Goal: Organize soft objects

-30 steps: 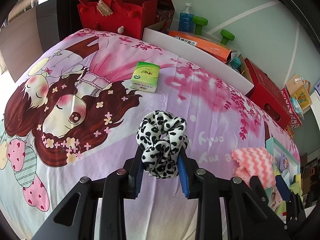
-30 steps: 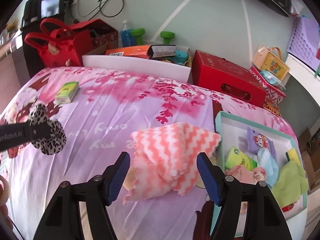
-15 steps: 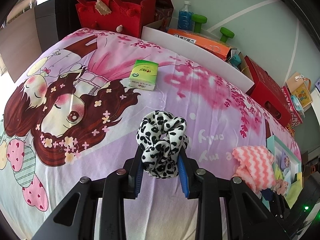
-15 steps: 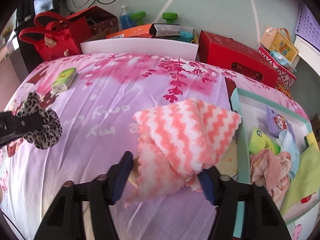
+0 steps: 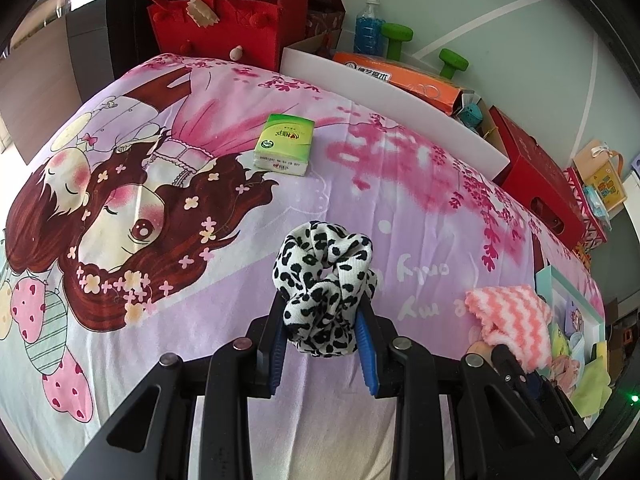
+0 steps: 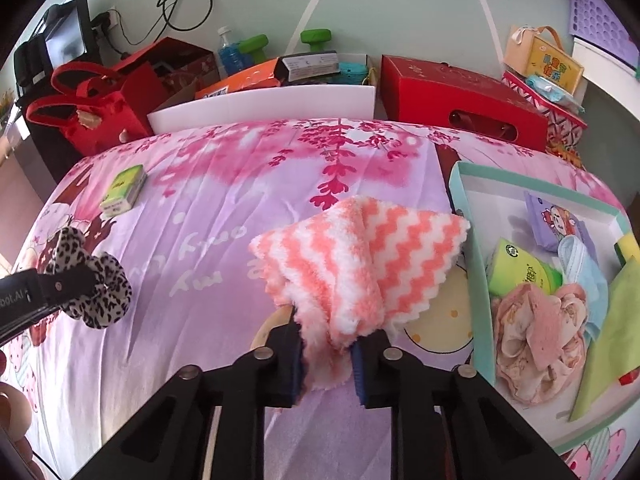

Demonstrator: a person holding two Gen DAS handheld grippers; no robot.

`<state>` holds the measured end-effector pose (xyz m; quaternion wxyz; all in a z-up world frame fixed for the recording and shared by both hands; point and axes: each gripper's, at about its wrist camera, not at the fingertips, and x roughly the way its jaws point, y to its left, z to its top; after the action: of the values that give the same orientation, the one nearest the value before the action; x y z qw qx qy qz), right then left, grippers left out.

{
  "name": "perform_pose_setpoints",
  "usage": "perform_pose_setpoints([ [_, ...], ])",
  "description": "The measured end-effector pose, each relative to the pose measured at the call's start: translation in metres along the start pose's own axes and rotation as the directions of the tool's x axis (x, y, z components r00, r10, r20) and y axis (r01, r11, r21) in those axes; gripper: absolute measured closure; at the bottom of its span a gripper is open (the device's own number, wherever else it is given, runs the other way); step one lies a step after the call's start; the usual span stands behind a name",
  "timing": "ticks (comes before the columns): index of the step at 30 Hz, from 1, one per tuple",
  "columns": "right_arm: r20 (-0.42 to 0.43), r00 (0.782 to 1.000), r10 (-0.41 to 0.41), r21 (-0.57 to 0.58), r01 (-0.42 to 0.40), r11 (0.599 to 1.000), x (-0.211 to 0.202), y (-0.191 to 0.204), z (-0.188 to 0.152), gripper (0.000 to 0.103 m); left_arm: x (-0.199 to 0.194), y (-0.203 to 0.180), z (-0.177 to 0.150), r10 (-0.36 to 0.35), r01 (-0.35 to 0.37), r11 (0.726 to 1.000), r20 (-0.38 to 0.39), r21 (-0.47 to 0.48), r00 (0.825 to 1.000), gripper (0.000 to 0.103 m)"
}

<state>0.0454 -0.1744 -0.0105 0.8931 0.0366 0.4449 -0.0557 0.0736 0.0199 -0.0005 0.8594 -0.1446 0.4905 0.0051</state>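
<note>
My left gripper (image 5: 322,320) is shut on a black-and-white spotted scrunchie (image 5: 324,280) and holds it above the pink cartoon bedsheet (image 5: 180,200). The scrunchie also shows in the right wrist view (image 6: 90,280), at the left. My right gripper (image 6: 326,354) is shut on a pink-and-white zigzag fluffy cloth (image 6: 360,256), which hangs out in front of the jaws. The cloth also shows in the left wrist view (image 5: 512,320). A green tissue pack (image 5: 284,144) lies on the sheet farther back.
A teal-rimmed white tray (image 6: 464,216) at the right holds several soft items. Behind the bed stand a white board (image 6: 260,106), a red felt bag (image 5: 224,20), a red box (image 6: 460,100), an orange box (image 5: 400,76) and green dumbbells (image 5: 452,62).
My right gripper has closed on the zigzag cloth and lifted its near end. My left gripper still holds the scrunchie and has barely moved.
</note>
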Motion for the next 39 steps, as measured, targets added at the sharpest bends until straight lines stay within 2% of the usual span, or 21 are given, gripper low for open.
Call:
perform_pose_setpoints([
  [7,0.016,1.000,-0.005,0.010,0.005,1.000,0.000,-0.002,0.000,0.088,0.001,-0.001,0.000,0.004,-0.004,1.000,-0.004,0.004,1.000,0.071],
  [20,0.099,0.994,-0.043,0.019,0.041,0.999,-0.015,-0.004,0.005,0.089,0.001,-0.004,-0.001,-0.005,0.005,1.000,0.008,0.022,1.000,0.071],
  [32,0.270,0.960,-0.078,0.074,0.060,0.995,-0.062,-0.018,0.014,0.090,-0.025,-0.017,0.003,-0.042,0.037,0.998,0.095,0.056,0.995,0.071],
  [39,0.293,0.952,-0.089,0.100,0.062,0.993,-0.072,-0.027,0.015,0.089,-0.038,-0.029,0.002,-0.064,0.052,0.995,0.136,0.091,0.989,0.071],
])
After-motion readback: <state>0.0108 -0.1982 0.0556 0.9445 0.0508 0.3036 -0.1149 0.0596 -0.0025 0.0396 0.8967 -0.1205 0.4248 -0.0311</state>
